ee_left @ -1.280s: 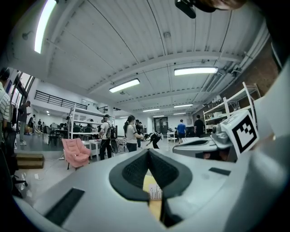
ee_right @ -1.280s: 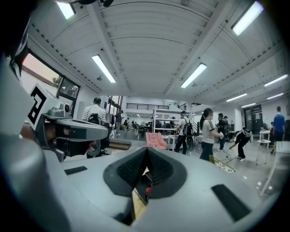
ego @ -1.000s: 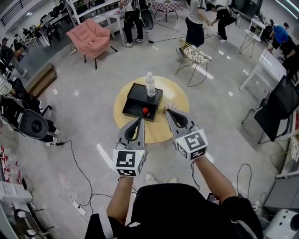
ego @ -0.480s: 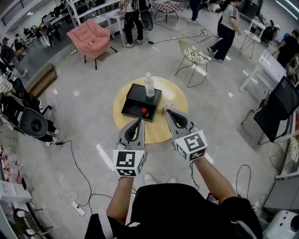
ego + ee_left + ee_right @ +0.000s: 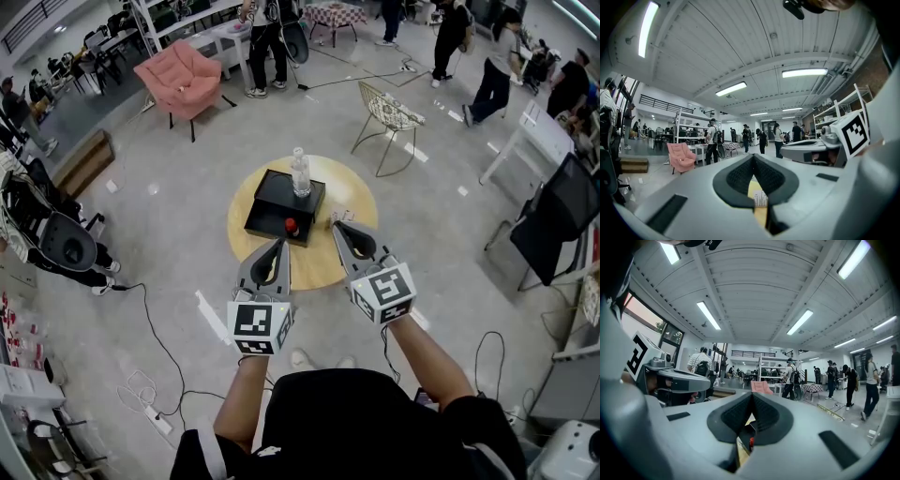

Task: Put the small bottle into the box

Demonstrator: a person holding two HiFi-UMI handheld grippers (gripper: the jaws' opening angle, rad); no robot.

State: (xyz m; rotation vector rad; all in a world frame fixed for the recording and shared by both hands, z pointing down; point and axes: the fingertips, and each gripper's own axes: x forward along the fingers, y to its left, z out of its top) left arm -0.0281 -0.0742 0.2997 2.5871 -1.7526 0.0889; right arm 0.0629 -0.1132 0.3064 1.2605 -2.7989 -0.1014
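On a round wooden table lies a flat black box. A tall clear bottle stands on the box's far part. The small bottle with a red cap stands at the box's near edge; whether it rests on the box or just in front I cannot tell. My left gripper hovers shut and empty over the table's near rim, short of the small bottle. My right gripper is shut and empty to the right of the box. In the right gripper view the red cap shows under the closed jaws.
A pink armchair and a wire chair stand beyond the table. People walk at the far side of the room. Cables and a power strip lie on the floor at left. A black chair and white tables are at right.
Both grippers and the bottles have stayed where they were. People in the background have walked to the right.
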